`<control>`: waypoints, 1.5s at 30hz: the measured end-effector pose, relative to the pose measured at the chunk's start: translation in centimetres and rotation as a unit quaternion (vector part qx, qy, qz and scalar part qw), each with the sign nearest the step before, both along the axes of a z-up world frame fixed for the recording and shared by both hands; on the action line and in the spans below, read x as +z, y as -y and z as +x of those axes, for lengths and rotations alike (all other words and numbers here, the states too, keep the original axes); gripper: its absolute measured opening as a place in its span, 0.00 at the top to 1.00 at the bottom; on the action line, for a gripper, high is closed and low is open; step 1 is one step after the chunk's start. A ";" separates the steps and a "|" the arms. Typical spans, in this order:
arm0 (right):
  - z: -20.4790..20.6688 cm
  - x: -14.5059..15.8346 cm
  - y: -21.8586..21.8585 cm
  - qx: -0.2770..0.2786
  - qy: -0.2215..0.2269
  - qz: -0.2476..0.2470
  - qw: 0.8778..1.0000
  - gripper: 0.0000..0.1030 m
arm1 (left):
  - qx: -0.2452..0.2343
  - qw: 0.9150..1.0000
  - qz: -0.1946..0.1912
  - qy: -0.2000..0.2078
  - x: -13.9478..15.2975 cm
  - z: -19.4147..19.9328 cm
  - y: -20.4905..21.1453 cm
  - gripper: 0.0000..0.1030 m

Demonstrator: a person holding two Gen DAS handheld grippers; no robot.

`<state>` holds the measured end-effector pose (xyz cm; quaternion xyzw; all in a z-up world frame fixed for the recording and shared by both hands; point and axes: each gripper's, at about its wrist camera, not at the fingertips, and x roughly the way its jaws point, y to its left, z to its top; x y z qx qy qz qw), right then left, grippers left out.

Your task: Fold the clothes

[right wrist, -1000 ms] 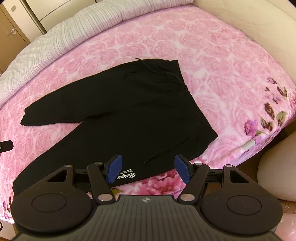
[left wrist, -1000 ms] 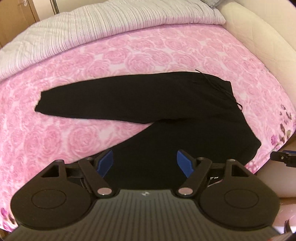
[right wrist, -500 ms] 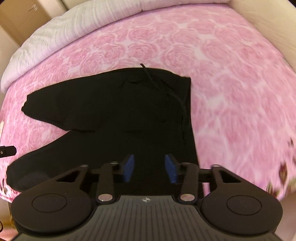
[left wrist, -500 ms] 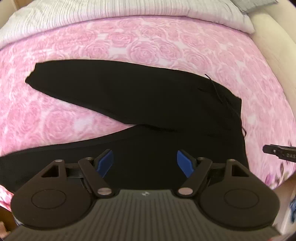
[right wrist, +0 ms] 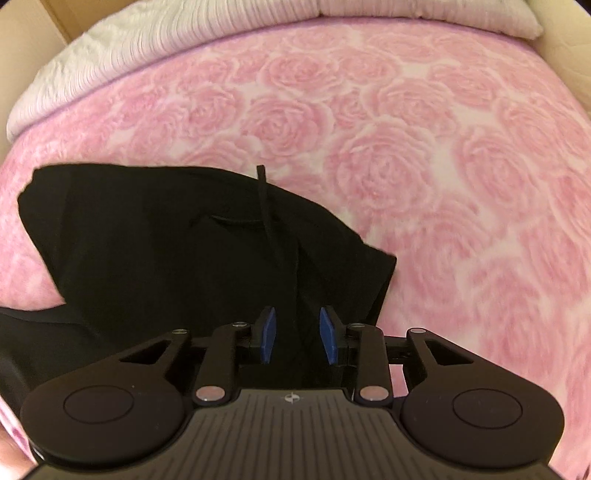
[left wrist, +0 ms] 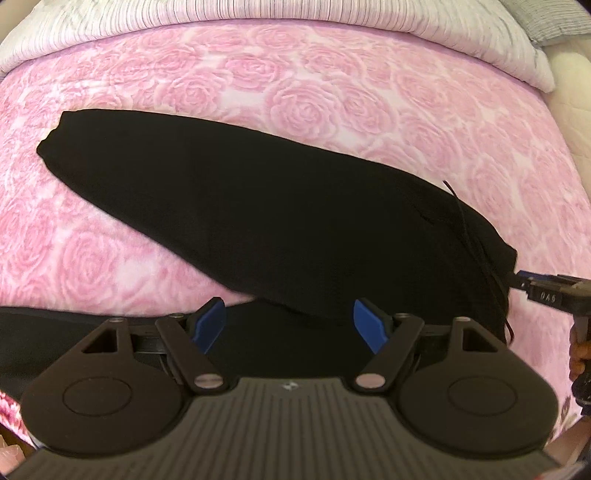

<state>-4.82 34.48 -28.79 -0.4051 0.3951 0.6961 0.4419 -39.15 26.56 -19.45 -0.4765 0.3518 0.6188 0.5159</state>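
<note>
Black trousers [left wrist: 277,206] lie spread on a pink rose blanket [left wrist: 332,92], one leg stretching to the upper left and the other running along the near edge. My left gripper [left wrist: 290,325] hovers open over the crotch area, with nothing between its blue pads. In the right wrist view the waistband end of the trousers [right wrist: 166,240] shows its drawstring [right wrist: 266,206]. My right gripper [right wrist: 297,334] sits low over the waistband with its pads narrowed but still apart, black cloth showing in the gap. In the left wrist view the right gripper [left wrist: 539,291] reaches the waistband edge.
A white striped quilt [left wrist: 258,14] lies along the far side of the bed, and a cream padded bed frame [left wrist: 572,92] rises at the right. A hand [left wrist: 578,354] shows at the right edge. Bare pink blanket [right wrist: 443,184] spreads right of the trousers.
Both grippers have moved forward and down toward the trousers. The right gripper's pads have narrowed from wide open to a small gap over the waistband. The left gripper's pads stay wide.
</note>
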 end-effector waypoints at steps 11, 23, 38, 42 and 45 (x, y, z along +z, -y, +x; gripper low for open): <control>-1.6 -5.6 -2.8 0.079 0.038 -0.031 0.996 0.76 | 0.001 0.999 -0.038 0.029 -3.5 1.0 -2.2 0.28; -5.0 -0.8 6.3 0.301 -0.040 -0.054 0.951 0.84 | 0.027 0.997 -0.060 0.038 -3.8 -0.8 -0.1 0.27; -8.7 -2.5 7.1 0.129 -0.067 -0.091 0.985 0.50 | 0.074 0.995 -0.050 0.034 -2.7 -4.2 6.6 0.27; -12.2 -1.2 11.9 0.170 -0.091 -0.089 0.977 0.49 | 0.072 0.996 -0.043 0.032 -2.0 -5.1 9.1 0.27; -13.1 0.4 14.7 0.168 -0.088 -0.078 0.979 0.49 | 0.060 0.997 -0.038 0.022 -1.2 -5.6 10.9 0.27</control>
